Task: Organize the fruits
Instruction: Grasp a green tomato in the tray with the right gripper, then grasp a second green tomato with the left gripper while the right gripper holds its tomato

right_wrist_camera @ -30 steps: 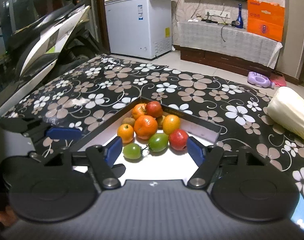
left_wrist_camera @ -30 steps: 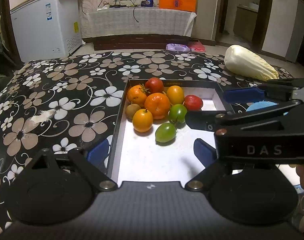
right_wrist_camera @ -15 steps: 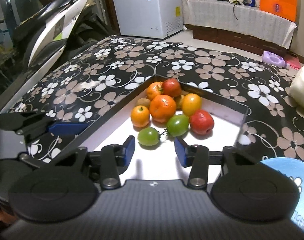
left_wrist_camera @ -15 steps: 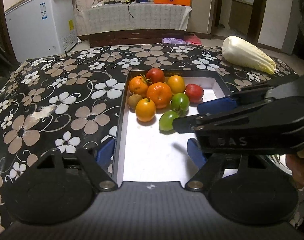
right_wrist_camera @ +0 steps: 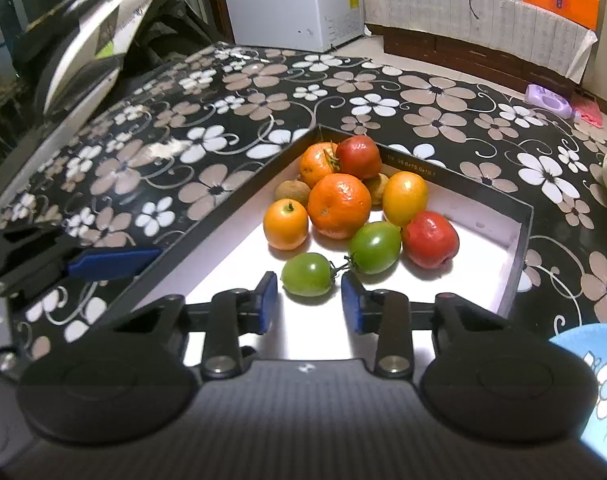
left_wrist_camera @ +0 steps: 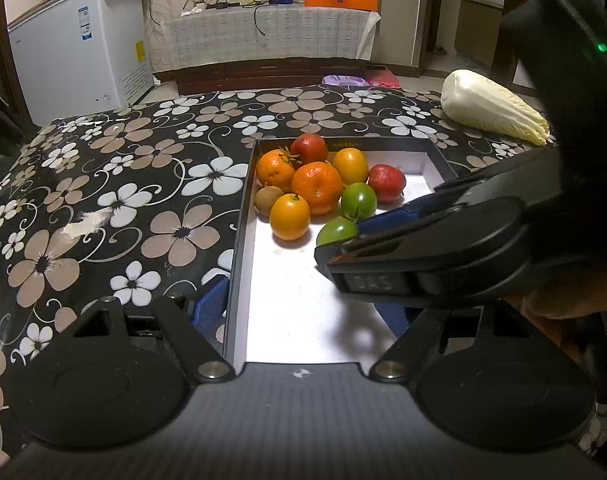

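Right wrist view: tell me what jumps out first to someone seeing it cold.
The bright heap of fruit in the far corner of the white-floored box: a big orange in the middle, red and yellow fruit around it. Nearer, the right gripper is open, its blue fingers on either side of the near green tomato. All of it sits on a black flowered tablecloth.

A box [right_wrist_camera: 519, 236] sits on the bench [right_wrist_camera: 231, 136], with the fruits [right_wrist_camera: 339, 204] heaped in its far corner. One tomato [right_wrist_camera: 308, 274] lies apart, nearest the right tool [right_wrist_camera: 309, 300]. A cabbage [left_wrist_camera: 491, 108] lies on the bench behind and right of the box.
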